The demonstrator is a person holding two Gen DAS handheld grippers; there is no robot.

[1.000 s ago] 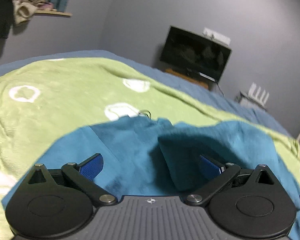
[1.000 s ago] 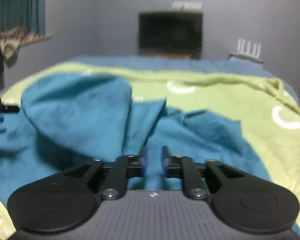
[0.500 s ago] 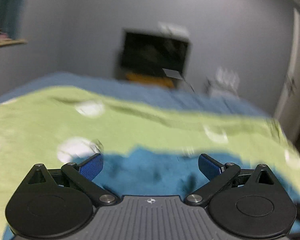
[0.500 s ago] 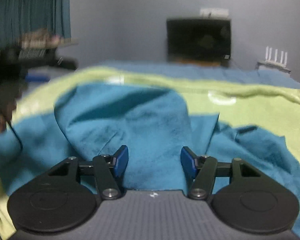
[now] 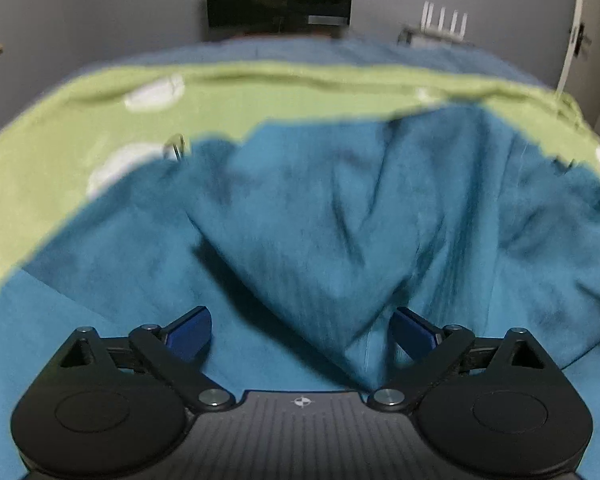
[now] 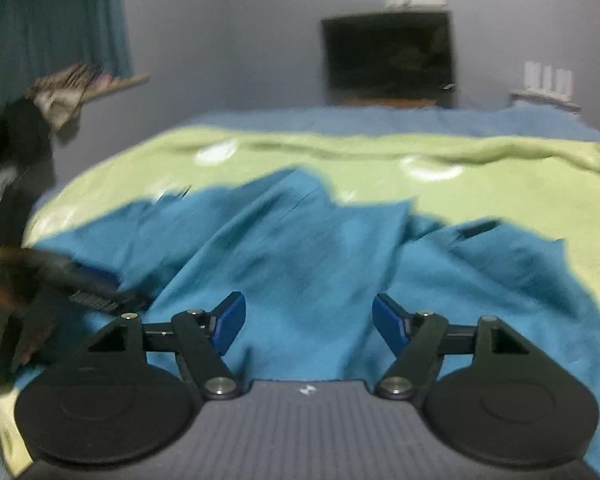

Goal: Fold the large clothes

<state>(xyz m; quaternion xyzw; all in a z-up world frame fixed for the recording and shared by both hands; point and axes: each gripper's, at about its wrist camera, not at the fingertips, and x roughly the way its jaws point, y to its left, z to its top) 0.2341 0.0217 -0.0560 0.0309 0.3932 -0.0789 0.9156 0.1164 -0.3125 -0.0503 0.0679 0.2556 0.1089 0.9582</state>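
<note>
Garment: your rumpled teal cloth garment (image 5: pixel 320 216) lies on the light green blanket with white shapes (image 5: pixel 260 96).
Left gripper (image 5: pixel 300 334): fingers wide, holding nothing.
Right gripper (image 6: pixel 309 322): fingers wide, also holding nothing.

A home bedroom is shown: a bed (image 6: pixel 380 120) covered by a green blanket (image 6: pixel 500 184) fills mid-frame, a TV (image 6: pixel 388 56) is seen upper centre, and curtains (image 6: pixel 48 20) upper left.
</note>
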